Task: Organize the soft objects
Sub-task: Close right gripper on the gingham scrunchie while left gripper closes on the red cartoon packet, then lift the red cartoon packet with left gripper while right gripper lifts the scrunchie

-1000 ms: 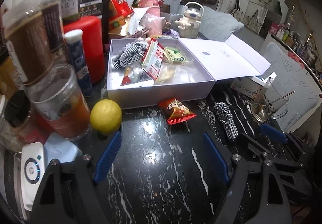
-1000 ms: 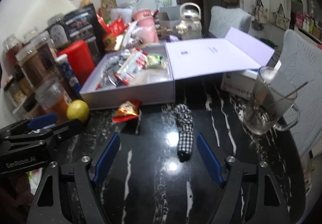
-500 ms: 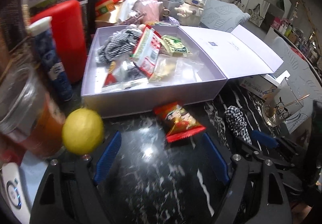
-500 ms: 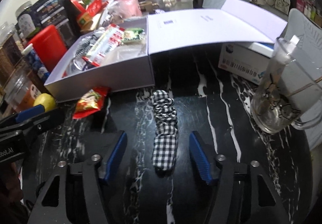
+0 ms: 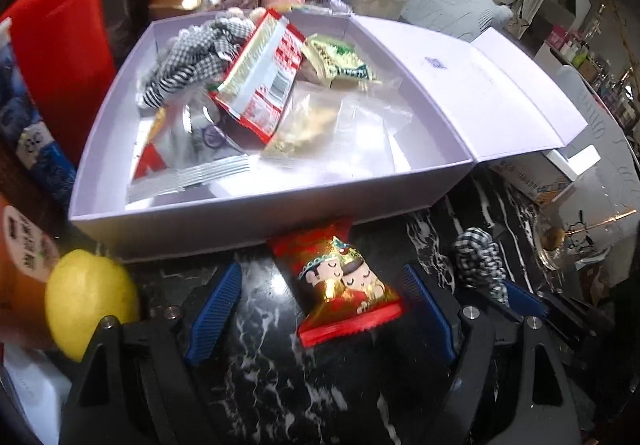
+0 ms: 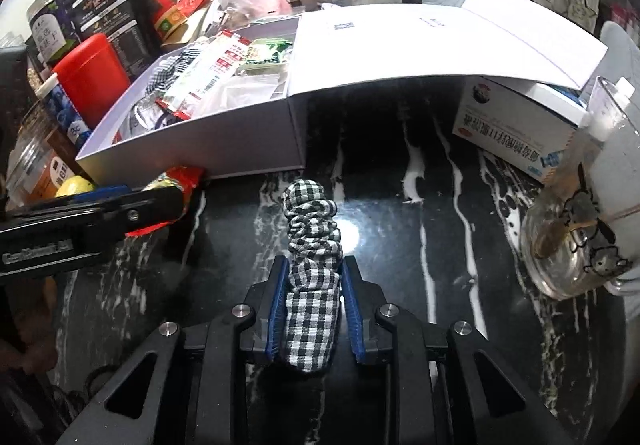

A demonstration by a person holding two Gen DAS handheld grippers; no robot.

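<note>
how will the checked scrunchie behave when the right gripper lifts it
The checked scrunchie is gathered fabric, so it will probably droop beyond the right gripper. It looks light and already squeezed between the pads, so slipping seems unlikely. It should not roll.

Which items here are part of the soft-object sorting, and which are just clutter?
In play:
checked scrunchie, clamped in the right gripper
red snack packet, between the open left gripper fingers
open white box

Lying about:
lemon
glass mug
red canister
medicine carton
</note>
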